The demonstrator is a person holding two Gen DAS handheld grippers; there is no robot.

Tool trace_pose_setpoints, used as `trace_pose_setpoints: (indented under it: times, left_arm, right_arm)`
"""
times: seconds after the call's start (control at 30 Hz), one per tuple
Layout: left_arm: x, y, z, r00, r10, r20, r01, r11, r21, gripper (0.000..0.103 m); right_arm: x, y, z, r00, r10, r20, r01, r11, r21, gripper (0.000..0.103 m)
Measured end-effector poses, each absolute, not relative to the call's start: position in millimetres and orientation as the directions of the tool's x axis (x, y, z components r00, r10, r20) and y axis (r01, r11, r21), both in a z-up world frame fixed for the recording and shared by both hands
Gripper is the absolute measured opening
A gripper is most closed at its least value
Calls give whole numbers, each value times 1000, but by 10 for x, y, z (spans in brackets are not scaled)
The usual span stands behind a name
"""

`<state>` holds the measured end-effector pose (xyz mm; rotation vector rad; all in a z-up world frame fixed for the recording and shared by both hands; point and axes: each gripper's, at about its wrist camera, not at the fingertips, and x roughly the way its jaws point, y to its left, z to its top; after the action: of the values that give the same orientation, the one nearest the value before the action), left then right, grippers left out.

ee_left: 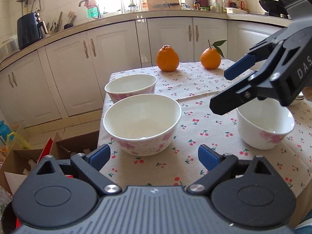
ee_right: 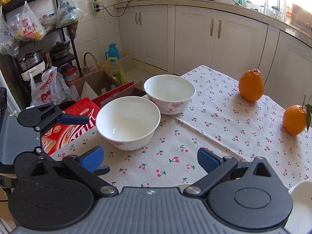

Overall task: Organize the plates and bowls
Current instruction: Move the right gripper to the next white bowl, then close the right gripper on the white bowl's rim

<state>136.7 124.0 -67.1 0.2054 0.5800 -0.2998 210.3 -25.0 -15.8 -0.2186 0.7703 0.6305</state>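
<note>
Three white porcelain bowls with pink blossom prints stand apart on the cherry-print tablecloth (ee_left: 195, 89); no plate shows clearly.

At the table's left edge, the near bowl (ee_left: 142, 123) sits just ahead of the left gripper (ee_left: 154, 157), whose blue-padded jaws stand wide with nothing between them. The far bowl (ee_left: 131, 87) stands just behind the near one, close to the same edge.

Judging from this, the step in hand is a reach for the near bowl to nest it with another. To do it well, the left gripper should come down with one pad inside the rim and one outside, pinching the wall, since the bowl looks broader than the jaw gap. A slow close would guard against the glazed wall slipping.

Farther right, the right gripper (ee_left: 220, 90) hangs above the smaller third bowl (ee_left: 265, 125), its jaws parted and empty. Two oranges (ee_left: 167, 58) sit towards the far edge.
</note>
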Motion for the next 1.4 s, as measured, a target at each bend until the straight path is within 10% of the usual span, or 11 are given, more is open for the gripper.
trace_pose_setpoints:
  times: [0.5, 1.4]
  left_arm:
    - [1709, 1342, -758, 801, -222, -555, 330, 939, 100, 96]
    - [1818, 1345, -777, 788, -267, -555, 365, 928, 72, 94]
  right_arm:
    - [2608, 96, -282, 473, 489, -733, -641, 762, 95, 101]
    - [3115, 326, -528, 315, 545, -777, -650, 721, 242, 65]
